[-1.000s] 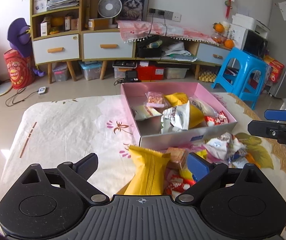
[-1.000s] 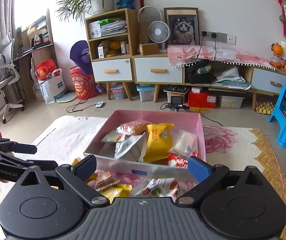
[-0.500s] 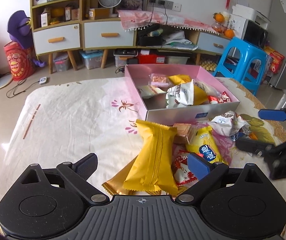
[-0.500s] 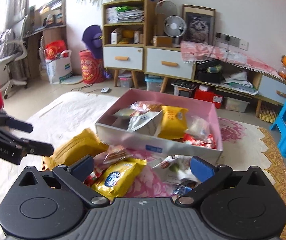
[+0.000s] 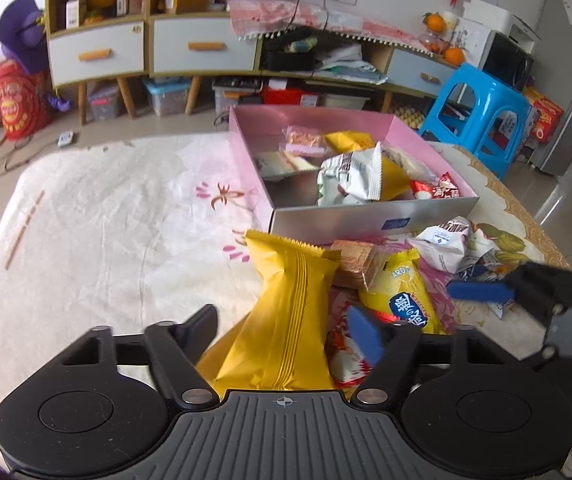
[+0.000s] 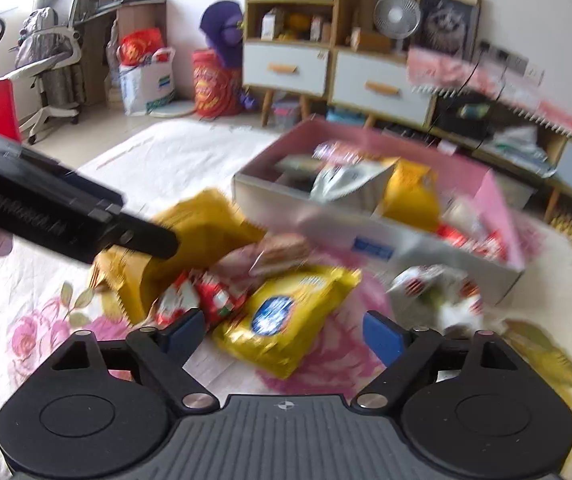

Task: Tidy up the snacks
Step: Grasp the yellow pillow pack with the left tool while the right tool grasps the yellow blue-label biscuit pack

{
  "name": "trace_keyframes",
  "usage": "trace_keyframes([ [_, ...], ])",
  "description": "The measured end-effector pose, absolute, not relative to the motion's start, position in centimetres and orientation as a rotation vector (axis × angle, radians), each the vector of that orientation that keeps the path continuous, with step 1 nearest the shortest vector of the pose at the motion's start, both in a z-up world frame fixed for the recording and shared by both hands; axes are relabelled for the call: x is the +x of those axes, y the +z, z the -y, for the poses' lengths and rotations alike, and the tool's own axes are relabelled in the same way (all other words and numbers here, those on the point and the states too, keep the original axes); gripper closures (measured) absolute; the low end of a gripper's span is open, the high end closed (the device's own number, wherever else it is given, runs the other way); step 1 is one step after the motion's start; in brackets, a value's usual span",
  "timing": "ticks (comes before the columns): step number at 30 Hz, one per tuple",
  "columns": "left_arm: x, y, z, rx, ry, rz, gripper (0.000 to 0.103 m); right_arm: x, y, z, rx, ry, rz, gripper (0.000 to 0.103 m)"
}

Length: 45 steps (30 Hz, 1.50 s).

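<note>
The snacks sit in a heap on the cloth (image 5: 97, 216), right in front of the box (image 5: 366, 222). Biggest one is the gold bag (image 5: 290, 320). It lies long-ways, pointing at me, w/ its far end near the box wall. Next to it is the yellow pack (image 5: 406, 300) w/ a blue spot. A red pack (image 5: 346, 356) peeks out btwn them, low down. A wafer pack (image 5: 352, 260) sits behind, just by the box. A white pack (image 5: 446, 250) lies off to the right.

My left gripper (image 5: 286, 332) is around the gold bag. Its jaws have just been closing, and the bag is btwn them. The right blue pad looks close to the bag's edge, but I can't tell if the pads press it yet.

My right gripper (image 6: 283, 332) is over the yellow pack (image 6: 286, 316). Its jaws have just been closing a bit too. They are apart, w/ the pack btwn them, not squeezed. This view is blurry.

The box (image 6: 370, 240) is pink inside, grey outside, and has more snacks in it. Past the table is a blue stool (image 5: 482, 112) and drawers (image 5: 149, 48).
</note>
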<state>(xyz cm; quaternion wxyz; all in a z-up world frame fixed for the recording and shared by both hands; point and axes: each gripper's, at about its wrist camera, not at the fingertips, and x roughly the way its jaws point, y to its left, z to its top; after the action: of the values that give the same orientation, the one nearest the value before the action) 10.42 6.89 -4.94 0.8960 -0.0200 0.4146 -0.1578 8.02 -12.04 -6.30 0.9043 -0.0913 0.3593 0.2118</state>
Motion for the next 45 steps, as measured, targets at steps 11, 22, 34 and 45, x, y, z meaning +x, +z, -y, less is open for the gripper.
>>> trace_keyframes([
  [11,11.0,-5.8,-6.9,-0.065,-0.329,-0.879,0.057,7.8,-7.5,11.4,-0.198,0.428,-0.775,0.047],
  [22,11.6,-5.7,-7.5,-0.105,-0.281,-0.923,0.058,7.4,-7.2,12.4,-0.271,0.415,-0.775,0.047],
  [34,12.3,-6.7,-8.2,-0.221,-0.234,-0.985,0.057,8.0,-7.4,10.6,-0.303,0.446,-0.720,0.040],
  [45,12.0,-6.2,-8.6,-0.220,-0.203,-0.974,0.063,8.8,-6.6,10.5,-0.293,0.431,-0.676,0.057],
])
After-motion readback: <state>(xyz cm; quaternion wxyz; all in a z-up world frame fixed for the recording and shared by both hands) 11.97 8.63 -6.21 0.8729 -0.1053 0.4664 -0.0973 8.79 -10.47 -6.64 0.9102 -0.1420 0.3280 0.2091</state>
